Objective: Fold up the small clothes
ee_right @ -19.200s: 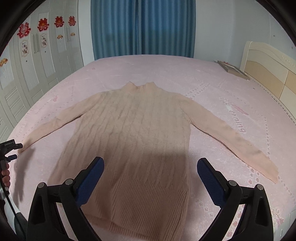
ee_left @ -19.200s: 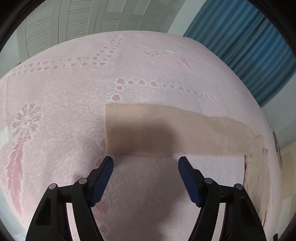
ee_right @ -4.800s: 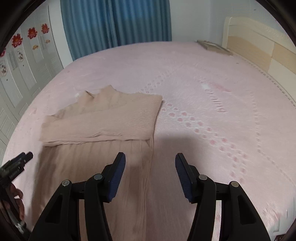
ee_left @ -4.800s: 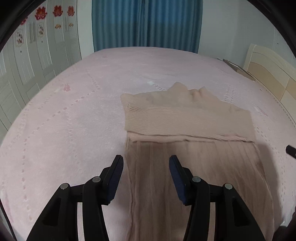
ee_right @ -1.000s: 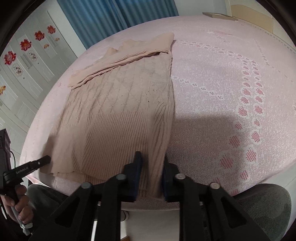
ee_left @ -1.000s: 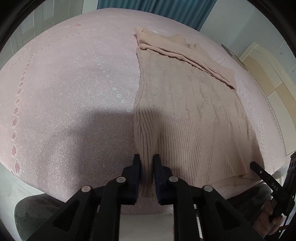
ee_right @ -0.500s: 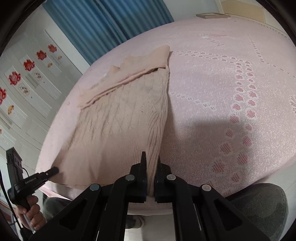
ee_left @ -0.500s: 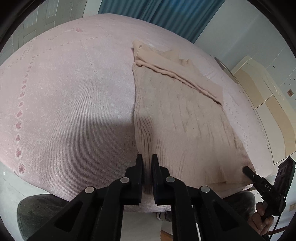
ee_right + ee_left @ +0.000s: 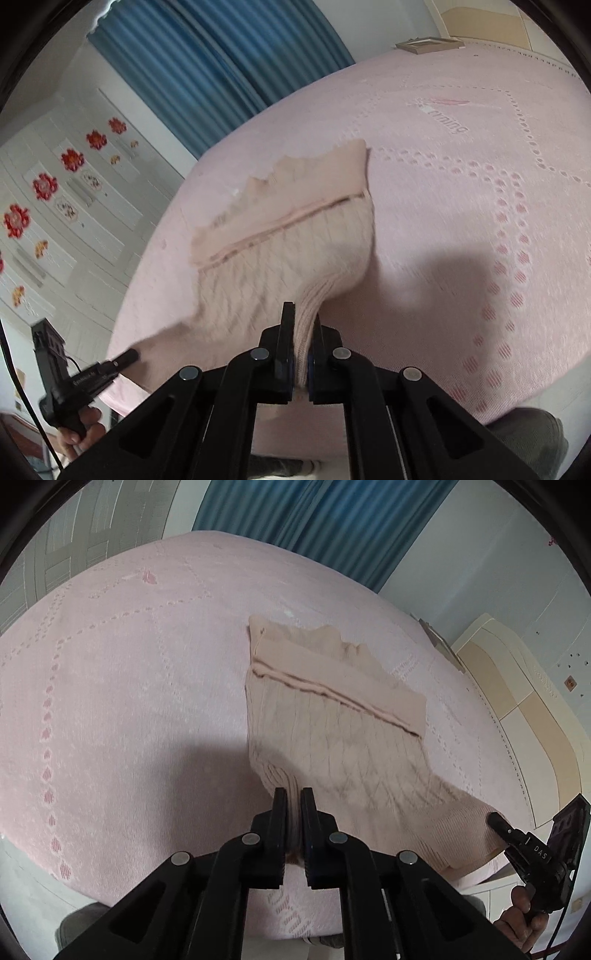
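A beige cable-knit sweater [image 9: 332,731] lies on the pink bed, its sleeves folded across the chest near the collar. My left gripper [image 9: 293,797] is shut on the ribbed hem at the sweater's left corner and holds it above the bed. My right gripper [image 9: 303,321] is shut on the hem's other corner [image 9: 314,295], also raised. The hem hangs stretched between the two. Each view shows the other gripper pinching its corner: the right gripper [image 9: 496,818] at lower right, the left gripper [image 9: 127,356] at lower left. The sweater's upper part [image 9: 288,195] still rests flat.
The pink patterned bedspread [image 9: 129,701] spreads wide on all sides of the sweater. Blue curtains [image 9: 221,62] hang beyond the bed. A cream headboard [image 9: 517,709] stands on the right, a white wardrobe with red flower stickers [image 9: 44,184] on the left. A picture frame [image 9: 428,44] lies at the bed's far corner.
Both grippers have risen with the hem corners pinched, lifting the sweater's lower part off the bed; the jaws closed fully on the fabric.
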Demonstrator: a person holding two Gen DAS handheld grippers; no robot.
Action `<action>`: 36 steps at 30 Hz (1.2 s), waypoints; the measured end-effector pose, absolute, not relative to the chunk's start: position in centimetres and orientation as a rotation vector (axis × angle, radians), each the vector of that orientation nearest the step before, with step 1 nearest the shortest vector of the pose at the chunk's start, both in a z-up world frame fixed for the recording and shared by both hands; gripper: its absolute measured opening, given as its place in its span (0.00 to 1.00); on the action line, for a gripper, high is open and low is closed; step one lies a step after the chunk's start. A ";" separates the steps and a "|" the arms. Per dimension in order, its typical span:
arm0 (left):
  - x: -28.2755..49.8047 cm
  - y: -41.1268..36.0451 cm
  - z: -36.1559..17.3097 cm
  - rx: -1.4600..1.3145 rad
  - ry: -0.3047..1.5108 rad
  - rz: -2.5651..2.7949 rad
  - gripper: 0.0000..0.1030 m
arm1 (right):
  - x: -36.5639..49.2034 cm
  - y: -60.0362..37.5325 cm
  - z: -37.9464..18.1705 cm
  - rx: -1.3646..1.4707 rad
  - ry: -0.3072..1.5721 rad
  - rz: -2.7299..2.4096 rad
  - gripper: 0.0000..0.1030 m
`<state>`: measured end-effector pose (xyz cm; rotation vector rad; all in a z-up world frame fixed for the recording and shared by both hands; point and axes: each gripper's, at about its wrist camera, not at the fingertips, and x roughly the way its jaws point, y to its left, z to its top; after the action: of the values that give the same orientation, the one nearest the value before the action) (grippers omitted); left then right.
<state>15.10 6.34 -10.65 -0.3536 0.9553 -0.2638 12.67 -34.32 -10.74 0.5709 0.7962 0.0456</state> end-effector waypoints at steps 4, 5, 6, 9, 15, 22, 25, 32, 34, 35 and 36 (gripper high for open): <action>16.8 6.3 -9.7 -0.364 0.932 -0.249 0.07 | 14.7 -35.1 -9.8 0.638 0.765 0.049 0.05; 17.3 6.4 -9.5 -0.371 0.929 -0.247 0.07 | 15.3 -35.4 -9.5 0.658 0.758 0.051 0.05; 17.9 6.4 -9.3 -0.378 0.924 -0.245 0.07 | 15.8 -35.5 -9.3 0.669 0.753 0.054 0.05; 19.3 6.3 -8.9 -0.385 0.909 -0.243 0.07 | 17.3 -35.9 -8.8 0.696 0.737 0.060 0.05; 21.9 6.0 -9.2 -0.417 0.882 -0.239 0.07 | 20.6 -36.4 -8.7 0.752 0.685 0.082 0.05; 26.7 6.0 -10.0 -0.414 0.871 -0.216 0.07 | 25.3 -37.0 -9.2 0.731 0.666 0.090 0.05; 28.6 5.8 -10.5 -0.416 0.866 -0.217 0.07 | 27.2 -37.7 -10.3 0.756 0.660 0.093 0.05; 33.0 4.5 -11.1 -0.413 0.858 -0.235 0.07 | 32.1 -38.6 -11.8 0.814 0.666 0.095 0.05; 34.4 4.0 -11.2 -0.392 0.854 -0.235 0.07 | 33.3 -38.5 -12.0 0.808 0.669 0.097 0.05; 35.1 3.8 -11.2 -0.381 0.850 -0.236 0.07 | 34.4 -38.4 -12.0 0.792 0.669 0.097 0.05; 35.7 3.6 -11.2 -0.372 0.848 -0.237 0.07 | 34.9 -38.3 -12.0 0.783 0.668 0.097 0.05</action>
<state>35.66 3.56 -11.22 -0.3722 0.8482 -0.2374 34.91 -38.31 -11.97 0.7827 0.6680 0.0974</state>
